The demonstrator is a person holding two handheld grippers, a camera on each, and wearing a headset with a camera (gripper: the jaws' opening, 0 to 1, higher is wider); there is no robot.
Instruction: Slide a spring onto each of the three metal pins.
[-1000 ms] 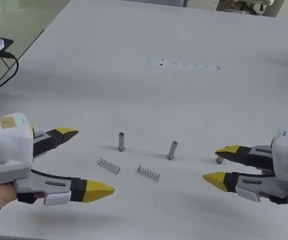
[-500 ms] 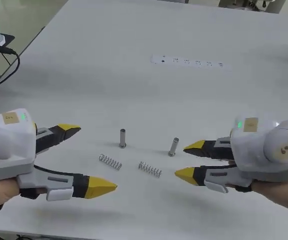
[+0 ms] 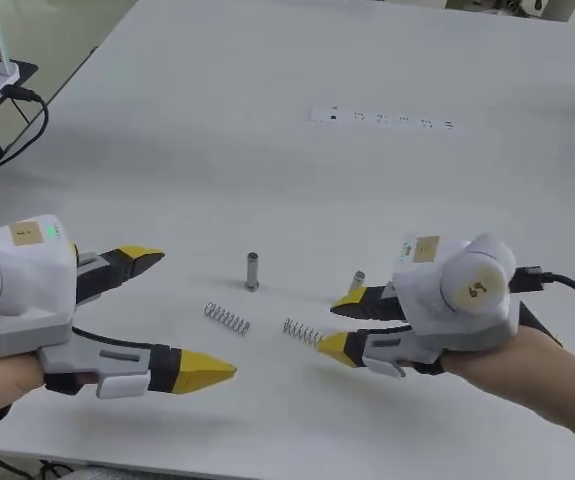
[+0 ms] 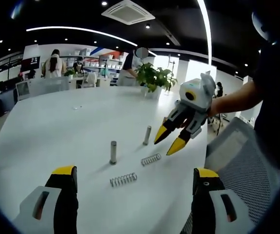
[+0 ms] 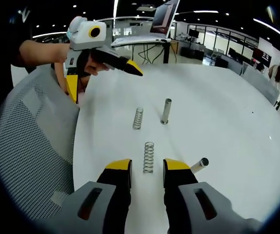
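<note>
Two loose springs lie on the white table (image 3: 267, 150). The left spring (image 3: 227, 318) (image 4: 123, 179) (image 5: 138, 118) rests below an upright metal pin (image 3: 252, 271) (image 4: 113, 152) (image 5: 166, 111). The right spring (image 3: 302, 332) (image 4: 151, 159) (image 5: 149, 157) lies just ahead of my right gripper (image 3: 334, 323) (image 5: 148, 165) (image 4: 165, 146), which is open with a narrow gap and nothing held. A second pin (image 3: 357, 281) (image 4: 147, 135) (image 5: 198, 165) stands close beside its far finger, partly covered. My left gripper (image 3: 187, 315) (image 4: 135, 171) (image 5: 104, 80) hovers open wide, left of the parts.
A white power strip (image 3: 382, 120) lies further back on the table. A laptop and black cable (image 3: 22, 100) sit at the far left edge. A grey mesh chair (image 5: 28, 136) is at the table's near side. People stand far off in the room.
My right gripper has moved left, up to the right spring, and now covers the spot where a third pin stood. My left gripper has hardly moved.
</note>
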